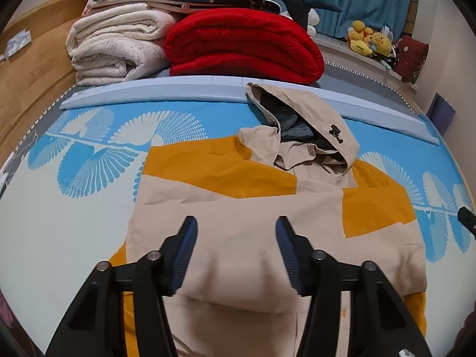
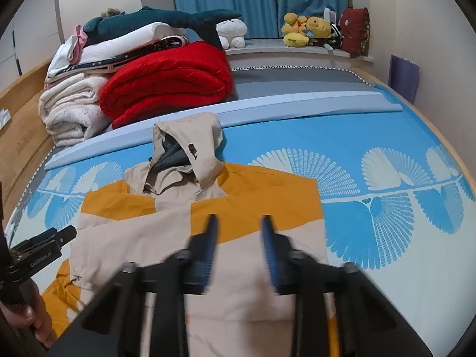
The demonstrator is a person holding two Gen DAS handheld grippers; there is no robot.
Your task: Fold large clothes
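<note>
A beige and mustard-yellow hooded jacket point(image 1: 244, 208) lies partly folded on the bed, hood point(image 1: 300, 125) toward the headboard side. It also shows in the right wrist view point(image 2: 166, 232). My left gripper point(image 1: 236, 226) is open and empty, hovering over the jacket's beige middle. My right gripper point(image 2: 239, 223) is open and empty, above the jacket's right half; its fingers are motion-blurred. The left gripper's body point(image 2: 38, 250) shows at the left edge of the right wrist view, beside the jacket's left side.
The bed has a blue and white fan-patterned mat point(image 1: 89, 160). A folded red blanket point(image 1: 244, 44) and cream blankets point(image 1: 113, 47) are stacked at the far end. Plush toys point(image 2: 306, 28) sit on the windowsill under blue curtains. A wooden bed frame point(image 1: 26, 83) runs along the left.
</note>
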